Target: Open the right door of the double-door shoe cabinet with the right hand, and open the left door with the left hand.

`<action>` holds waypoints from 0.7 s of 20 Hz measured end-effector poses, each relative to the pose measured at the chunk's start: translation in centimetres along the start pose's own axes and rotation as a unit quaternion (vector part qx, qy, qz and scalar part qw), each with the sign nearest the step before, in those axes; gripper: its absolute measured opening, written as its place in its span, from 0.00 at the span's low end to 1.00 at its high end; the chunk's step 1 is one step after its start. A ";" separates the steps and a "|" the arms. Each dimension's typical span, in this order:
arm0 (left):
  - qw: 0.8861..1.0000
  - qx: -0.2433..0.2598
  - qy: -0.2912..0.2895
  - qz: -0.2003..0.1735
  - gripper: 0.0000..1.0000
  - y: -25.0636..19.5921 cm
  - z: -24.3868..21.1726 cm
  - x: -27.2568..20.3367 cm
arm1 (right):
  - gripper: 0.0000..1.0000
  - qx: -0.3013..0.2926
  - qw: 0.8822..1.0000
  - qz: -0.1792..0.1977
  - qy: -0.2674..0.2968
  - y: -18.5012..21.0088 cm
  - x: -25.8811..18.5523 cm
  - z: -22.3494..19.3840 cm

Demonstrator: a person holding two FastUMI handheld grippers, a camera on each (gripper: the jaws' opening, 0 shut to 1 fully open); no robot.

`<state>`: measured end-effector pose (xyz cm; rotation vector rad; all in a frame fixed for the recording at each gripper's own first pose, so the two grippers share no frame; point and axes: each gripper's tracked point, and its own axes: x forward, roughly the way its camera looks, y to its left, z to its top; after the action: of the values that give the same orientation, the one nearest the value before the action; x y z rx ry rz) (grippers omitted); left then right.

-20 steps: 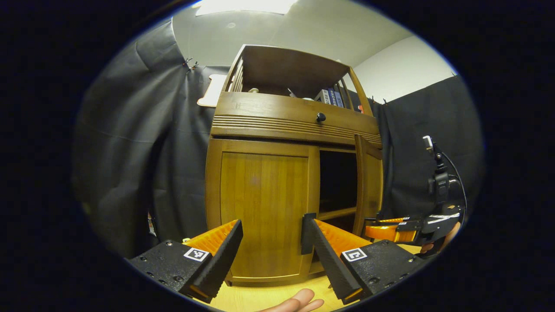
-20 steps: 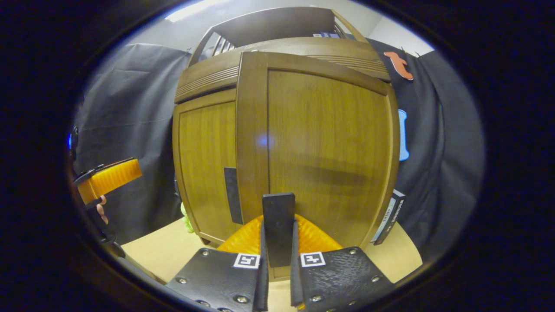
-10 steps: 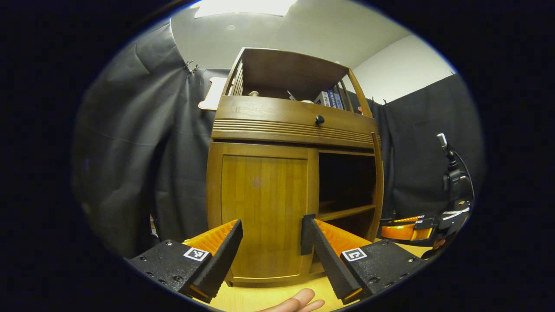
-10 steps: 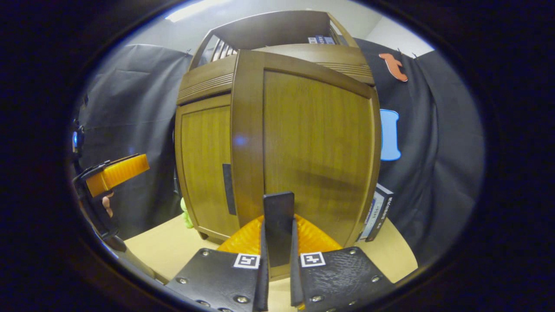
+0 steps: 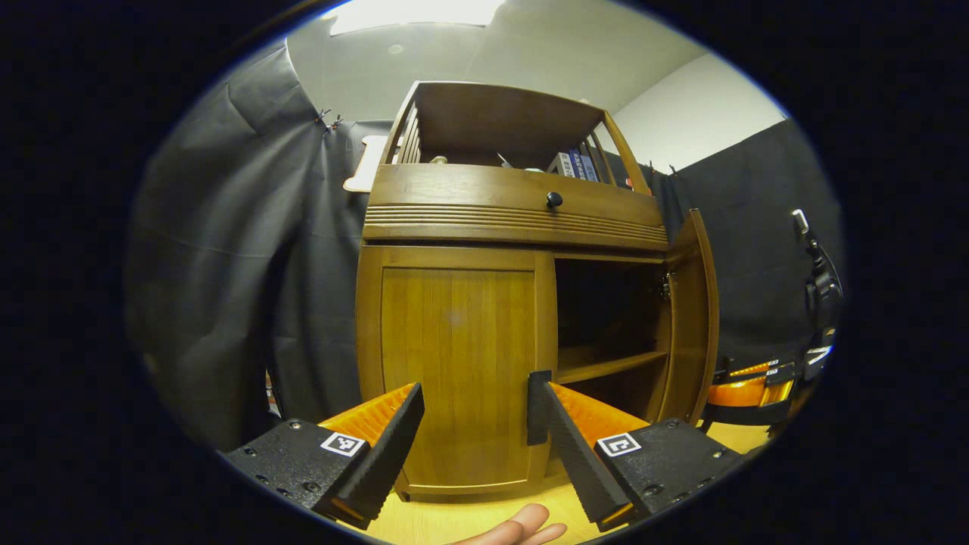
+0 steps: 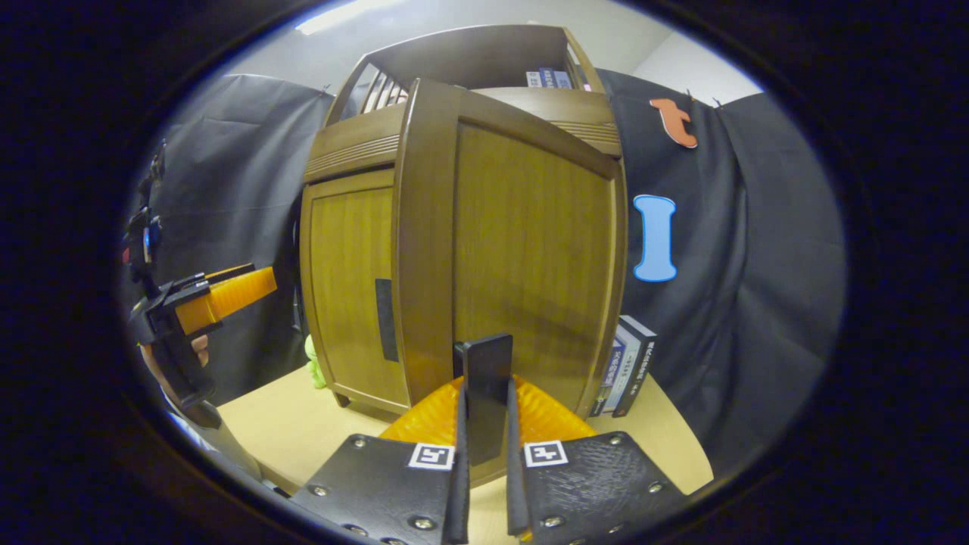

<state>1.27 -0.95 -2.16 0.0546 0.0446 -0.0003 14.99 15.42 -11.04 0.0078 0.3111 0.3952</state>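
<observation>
The wooden shoe cabinet (image 5: 515, 216) stands in front of me. Its left door (image 5: 454, 363) is closed, and my left gripper (image 5: 475, 401) hangs open a short way in front of it, touching nothing. The right door (image 5: 693, 318) is swung wide open, showing a dark inside with a shelf (image 5: 606, 365). My right gripper (image 5: 746, 382) is at that door's outer edge. In the right gripper view, my right gripper (image 6: 484, 401) is shut on the right door's (image 6: 530, 257) flat dark handle (image 6: 484, 363). The left door (image 6: 344, 288) carries a like handle (image 6: 384, 319), with the left gripper (image 6: 219, 295) farther left.
The cabinet stands on a light wooden tabletop (image 6: 295, 431). Books (image 6: 627, 367) lean beside its right side and a small green thing (image 6: 312, 356) lies at its left foot. Above the doors is a drawer with a knob (image 5: 554, 200). A person's fingers (image 5: 522, 526) show below my left gripper.
The right door has swung from part open to wide open, with my right gripper moving right on its handle. My left gripper has hardly moved and stays open.
</observation>
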 end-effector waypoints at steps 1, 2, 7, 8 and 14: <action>1.000 -0.001 0.001 -0.002 0.92 -0.1 -0.2 0.0 | 0.19 -0.002 1.000 -0.007 0.000 -0.2 0.0 0.2; 1.000 -0.002 0.001 -0.004 0.92 -0.3 -0.1 0.0 | 0.19 -0.005 1.000 -0.016 0.000 -0.5 -0.1 0.2; 1.000 0.001 0.004 -0.026 0.92 -2.0 -0.4 -0.2 | 0.22 -0.010 0.997 -0.074 0.000 -3.0 -1.5 0.4; 1.000 0.003 0.006 -0.030 0.92 -2.4 -0.6 -0.2 | 0.26 -0.013 0.996 -0.085 -0.002 -3.5 -1.6 0.4; 0.998 0.018 0.012 -0.059 0.95 -4.7 -1.2 -0.5 | 0.13 -0.038 0.981 -0.189 -0.027 -9.4 -4.3 0.6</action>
<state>0.71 -5.56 -3.58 0.0881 0.0725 -0.1180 14.92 5.11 -9.79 -0.1129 0.2363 0.0297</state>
